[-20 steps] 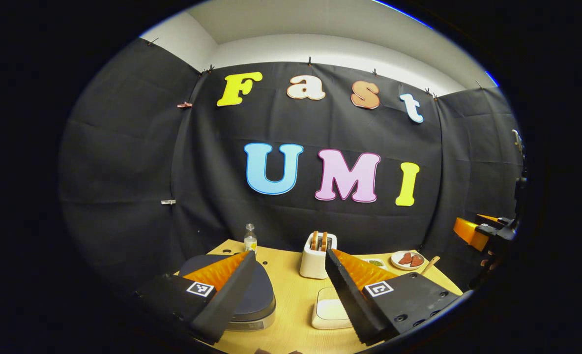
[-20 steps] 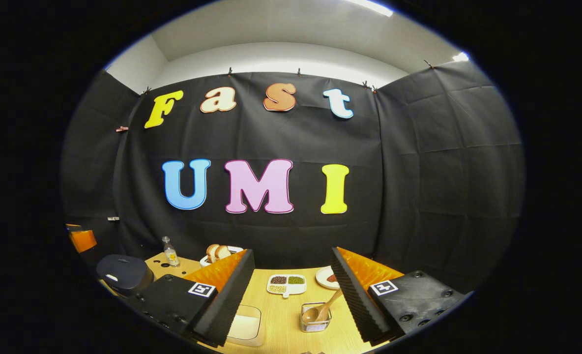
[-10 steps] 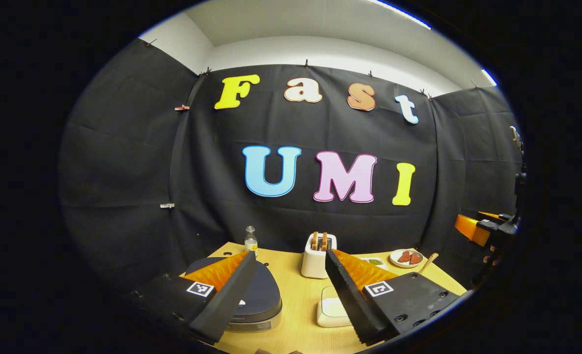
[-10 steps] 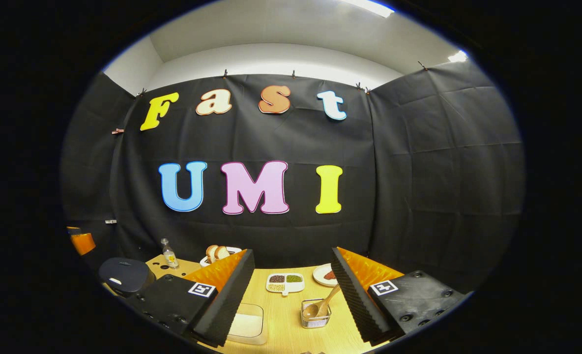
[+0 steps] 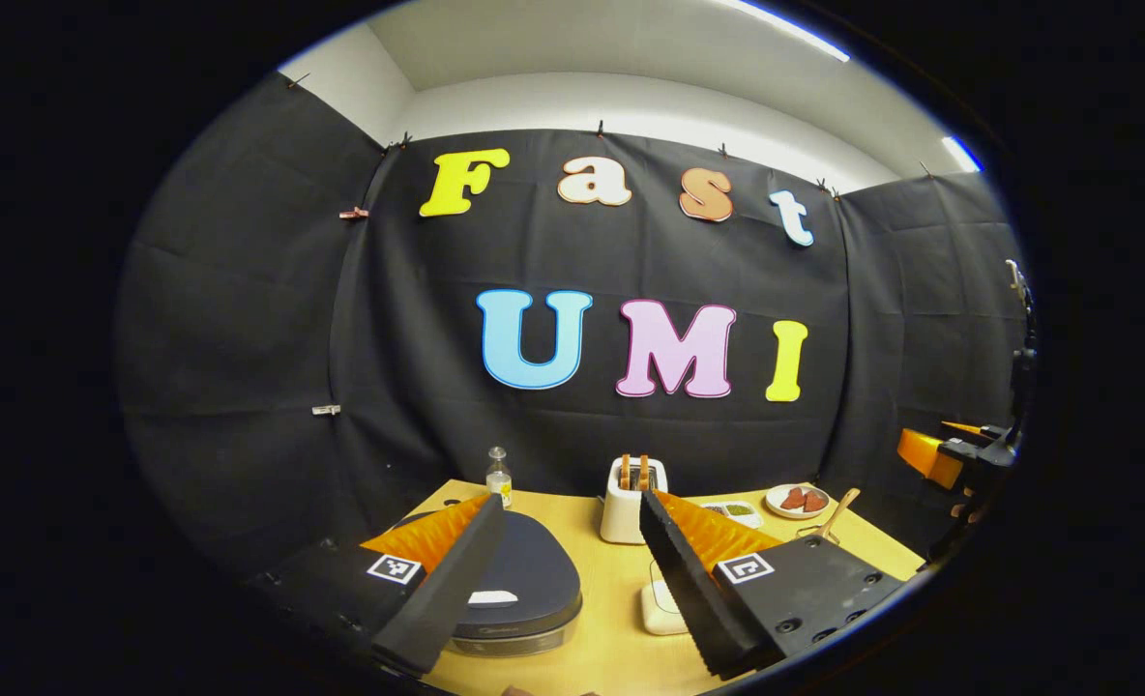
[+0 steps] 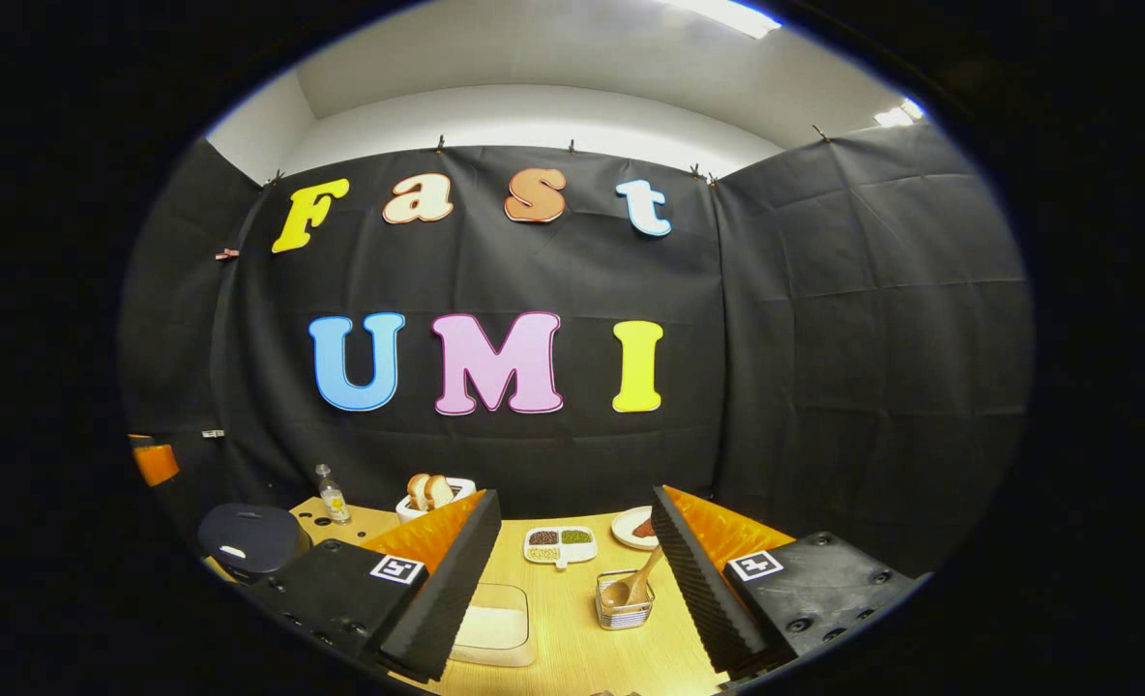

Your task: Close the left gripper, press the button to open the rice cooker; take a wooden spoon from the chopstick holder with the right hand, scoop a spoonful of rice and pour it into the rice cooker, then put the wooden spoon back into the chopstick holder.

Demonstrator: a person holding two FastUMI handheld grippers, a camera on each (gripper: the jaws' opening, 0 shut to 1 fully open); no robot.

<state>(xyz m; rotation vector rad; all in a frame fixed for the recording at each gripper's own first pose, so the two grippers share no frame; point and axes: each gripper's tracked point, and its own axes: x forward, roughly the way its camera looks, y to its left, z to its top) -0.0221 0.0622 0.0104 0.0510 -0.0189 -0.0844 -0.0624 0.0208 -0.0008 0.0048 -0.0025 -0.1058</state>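
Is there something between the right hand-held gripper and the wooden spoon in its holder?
Nothing visible is in the way. The right hand-held gripper is open, and the wooden spoon leans in the chopstick holder just ahead, with bare table between them.

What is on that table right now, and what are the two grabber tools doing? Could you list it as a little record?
Table: light wooden tabletop
Cooker: dark blue rice cooker, lid shut
Rice: clear plastic box of white rice
Spoon: wooden spoon standing in small wire chopstick holder
Other items: white toaster with bread, divided white dish of beans, small glass bottle, white plate of reddish food
Left gripper: open, above the table, holding nothing
Right gripper: open, holding nothing
Progress: nothing started
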